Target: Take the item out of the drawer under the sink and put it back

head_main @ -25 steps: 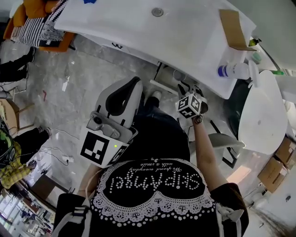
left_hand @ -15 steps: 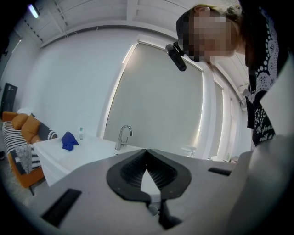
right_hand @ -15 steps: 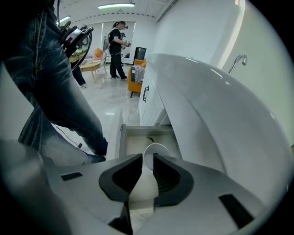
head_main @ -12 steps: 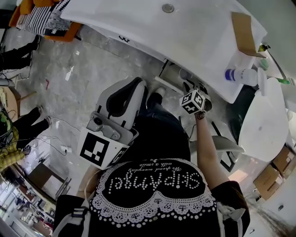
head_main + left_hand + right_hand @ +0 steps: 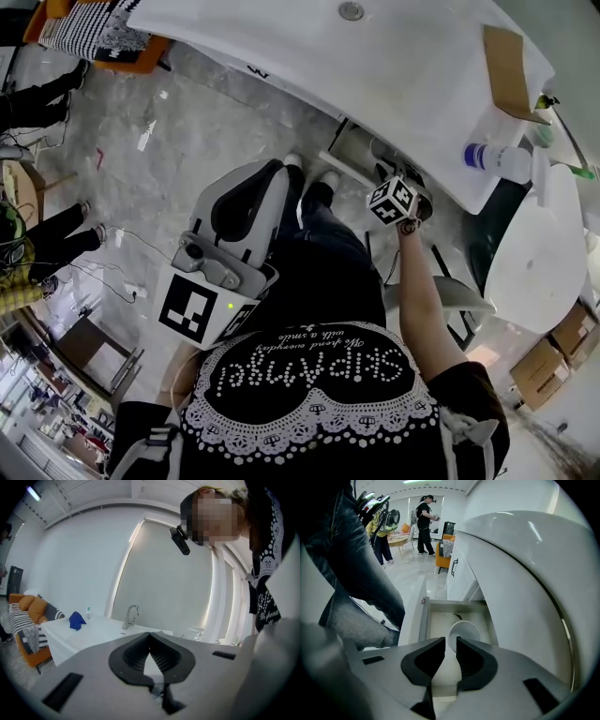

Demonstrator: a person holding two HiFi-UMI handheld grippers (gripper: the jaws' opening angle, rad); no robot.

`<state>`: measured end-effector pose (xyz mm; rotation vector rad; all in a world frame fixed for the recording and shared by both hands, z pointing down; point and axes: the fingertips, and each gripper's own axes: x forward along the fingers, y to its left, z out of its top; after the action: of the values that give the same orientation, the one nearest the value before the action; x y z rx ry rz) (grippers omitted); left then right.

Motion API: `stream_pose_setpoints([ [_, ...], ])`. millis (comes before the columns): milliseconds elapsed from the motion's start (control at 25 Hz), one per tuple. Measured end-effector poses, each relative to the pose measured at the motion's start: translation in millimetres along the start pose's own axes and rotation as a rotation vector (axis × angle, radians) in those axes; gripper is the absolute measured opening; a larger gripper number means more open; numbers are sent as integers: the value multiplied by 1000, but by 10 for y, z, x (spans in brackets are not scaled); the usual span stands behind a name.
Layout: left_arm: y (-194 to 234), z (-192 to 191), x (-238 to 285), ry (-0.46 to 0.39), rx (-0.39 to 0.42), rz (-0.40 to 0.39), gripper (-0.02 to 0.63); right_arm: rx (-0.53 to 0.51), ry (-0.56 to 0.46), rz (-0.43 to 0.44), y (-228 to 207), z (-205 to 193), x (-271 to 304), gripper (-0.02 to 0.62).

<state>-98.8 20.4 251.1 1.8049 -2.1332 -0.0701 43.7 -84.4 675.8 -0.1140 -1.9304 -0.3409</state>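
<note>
Pointing into the drawer [image 5: 423, 620], right gripper [image 5: 450, 640] pinches white cup [image 5: 467, 631]; left gripper [image 5: 150, 635] closed, empty.

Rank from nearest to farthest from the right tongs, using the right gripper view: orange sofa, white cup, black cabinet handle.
1. white cup, clamped in the right tongs, above the drawer.
2. black cabinet handle, on the cabinet front beyond.
3. orange sofa, far back, left of centre.
</note>
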Motion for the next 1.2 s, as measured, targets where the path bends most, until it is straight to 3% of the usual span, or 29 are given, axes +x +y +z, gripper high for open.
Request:
stream_pose_setpoints([
  [1200, 246, -142, -68, 46, -70, 118, 3, -96, 102, 122, 88, -110, 509, 64],
])
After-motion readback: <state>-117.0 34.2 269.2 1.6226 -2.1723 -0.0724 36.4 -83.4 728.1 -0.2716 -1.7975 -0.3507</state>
